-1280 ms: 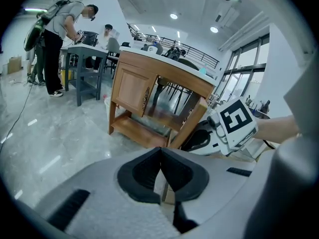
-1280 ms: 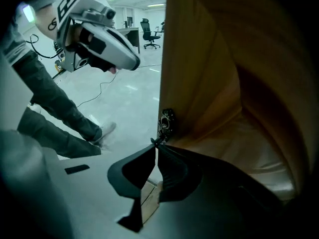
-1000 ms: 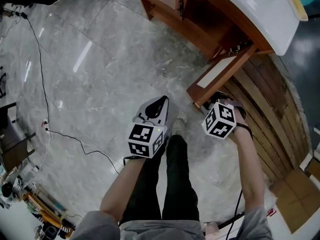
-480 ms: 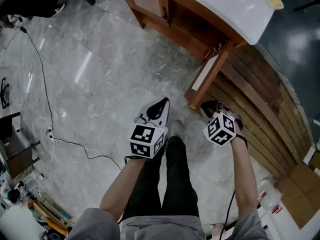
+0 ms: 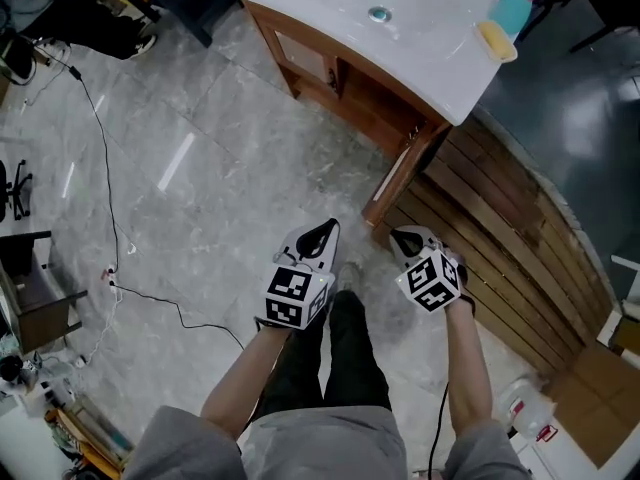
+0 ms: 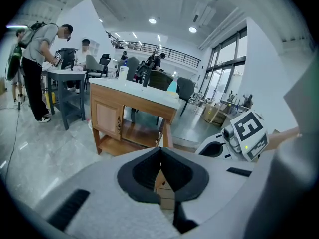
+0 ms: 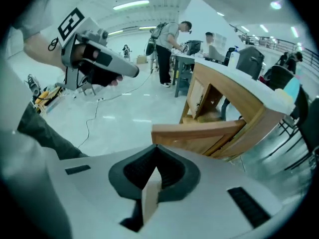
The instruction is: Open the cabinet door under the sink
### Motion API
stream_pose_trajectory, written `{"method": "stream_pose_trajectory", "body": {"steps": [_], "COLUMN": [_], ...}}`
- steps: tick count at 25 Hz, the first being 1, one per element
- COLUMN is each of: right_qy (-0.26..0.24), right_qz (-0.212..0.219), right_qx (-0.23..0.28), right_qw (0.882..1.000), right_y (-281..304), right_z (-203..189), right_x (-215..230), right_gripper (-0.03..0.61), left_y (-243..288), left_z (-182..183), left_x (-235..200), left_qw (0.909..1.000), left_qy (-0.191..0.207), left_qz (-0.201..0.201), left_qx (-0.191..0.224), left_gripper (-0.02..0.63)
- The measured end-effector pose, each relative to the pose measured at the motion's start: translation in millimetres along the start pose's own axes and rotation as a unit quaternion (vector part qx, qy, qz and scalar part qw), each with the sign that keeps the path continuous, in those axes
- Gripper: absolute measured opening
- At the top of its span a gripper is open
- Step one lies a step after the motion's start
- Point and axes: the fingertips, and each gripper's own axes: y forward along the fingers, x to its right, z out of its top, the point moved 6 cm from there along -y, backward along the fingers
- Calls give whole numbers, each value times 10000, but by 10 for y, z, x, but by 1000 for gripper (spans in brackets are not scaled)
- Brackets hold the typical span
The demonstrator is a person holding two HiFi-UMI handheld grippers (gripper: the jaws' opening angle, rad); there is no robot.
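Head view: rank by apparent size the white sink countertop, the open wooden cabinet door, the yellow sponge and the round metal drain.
1. white sink countertop, largest by far.
2. open wooden cabinet door, seen almost edge-on.
3. yellow sponge.
4. round metal drain, smallest.

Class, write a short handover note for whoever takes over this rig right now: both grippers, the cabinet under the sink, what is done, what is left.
Left gripper: shut, empty, clear of the cabinet.
Right gripper: shut, empty, near the open door but not touching it.
Cabinet: the open door, under the sink top, stands swung wide; the other door is shut.
Done: one door opened.
Left: probably nothing, unless the other door is wanted open too.
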Motion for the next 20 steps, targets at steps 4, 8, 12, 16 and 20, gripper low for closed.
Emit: {"method": "stream_pose_trajectory", "body": {"steps": [4, 8, 12, 16, 20], "right_qy": [353, 760, 902, 1063, 1054], "right_qz": [-188, -380, -587, -807, -859], "right_qx": [540, 1120, 1597, 2039, 2380], "right_qw": [9977, 9901, 9813, 9699, 9617], "right_y": [-431, -851, -1276, -1642, -1950], "right_z": [374, 705, 1027, 1285, 1548], "right_x": [29, 26, -20, -24, -200], "right_gripper": [9, 9, 9, 8, 9], "left_y": [-235, -551, -885, -1139, -1412], "left_z": [383, 722, 1015, 1305, 1485], "left_x": [185, 373, 514, 632, 762], "left_qw": [9997, 9985, 9967, 9938, 9906], "left_qy": [106, 294, 357, 490, 723], "left_qz": [-35, -82, -63, -99, -115], "left_qx": [234, 454, 732, 990, 1153], "left_gripper": [9, 9, 9, 9, 9]}}
